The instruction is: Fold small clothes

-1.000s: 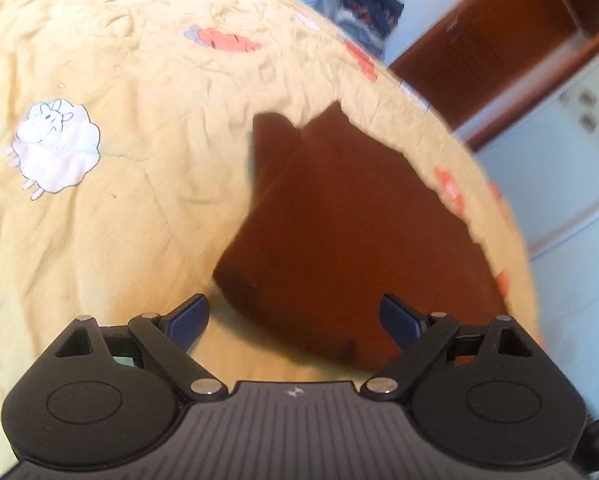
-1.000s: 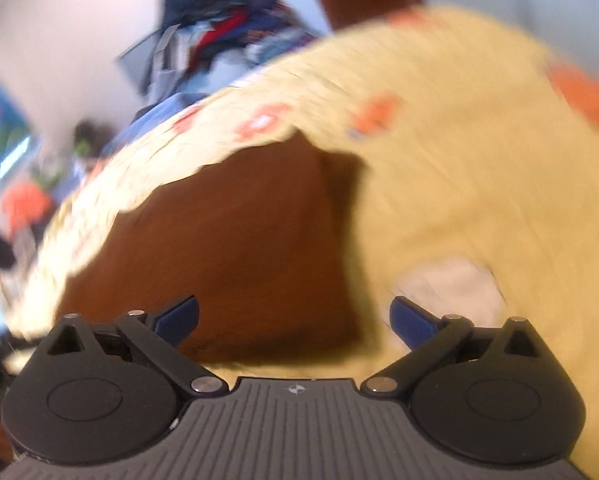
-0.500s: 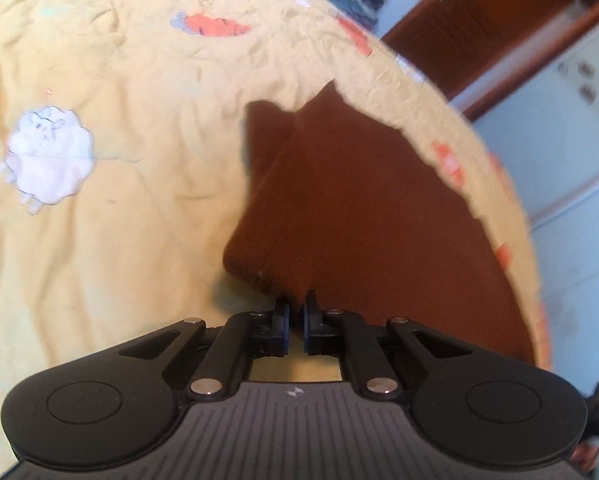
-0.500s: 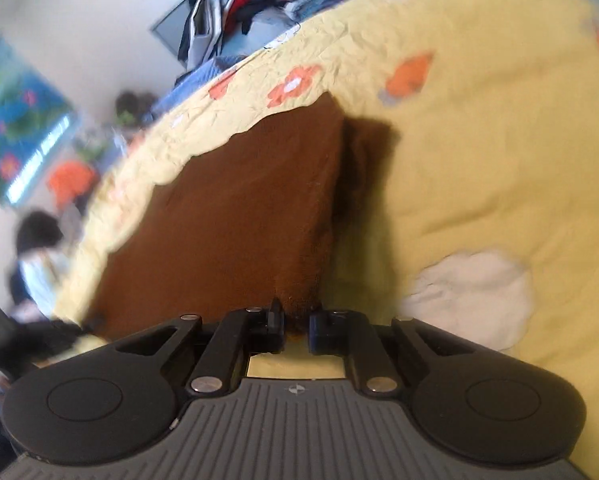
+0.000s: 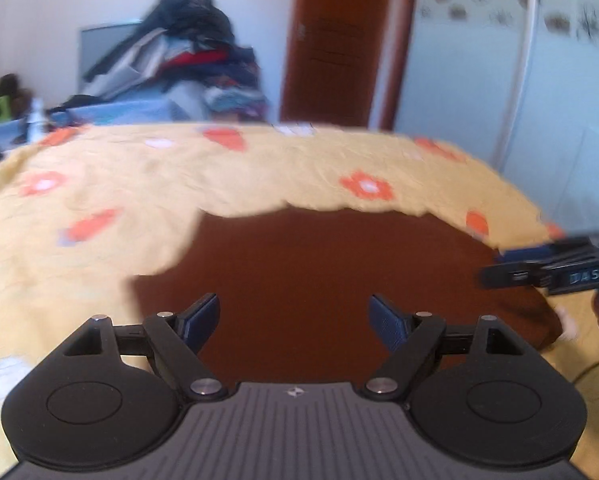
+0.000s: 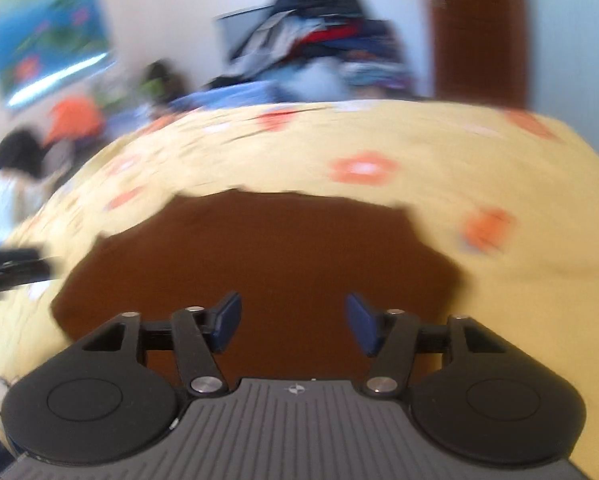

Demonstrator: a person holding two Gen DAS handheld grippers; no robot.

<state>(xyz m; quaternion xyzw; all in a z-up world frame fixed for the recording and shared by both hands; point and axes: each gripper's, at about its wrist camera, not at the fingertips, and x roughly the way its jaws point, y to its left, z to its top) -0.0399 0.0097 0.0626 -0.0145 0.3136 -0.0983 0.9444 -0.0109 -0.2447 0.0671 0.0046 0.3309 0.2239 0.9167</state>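
Note:
A brown garment [image 5: 319, 272] lies flat on the yellow bedspread [image 5: 139, 184], in front of both grippers; it also shows in the right wrist view [image 6: 267, 256]. My left gripper [image 5: 295, 318] is open and empty, just above the garment's near edge. My right gripper [image 6: 293, 320] is open and empty over the garment's near edge. The right gripper also shows at the right edge of the left wrist view [image 5: 547, 268]. The left gripper's tip shows at the left edge of the right wrist view [image 6: 11, 272]. Both views are blurred.
A pile of clothes [image 5: 187, 68] stands beyond the bed's far edge. A brown door [image 5: 339, 40] and a white wardrobe [image 5: 519, 60] are at the back right. A picture [image 6: 47, 44] hangs on the left wall. The bedspread [image 6: 519, 200] has orange flowers.
Both grippers were shut on the garment's edge half a second ago; both have let go and opened. The garment now lies flat and wider, and both views have tilted up toward the room.

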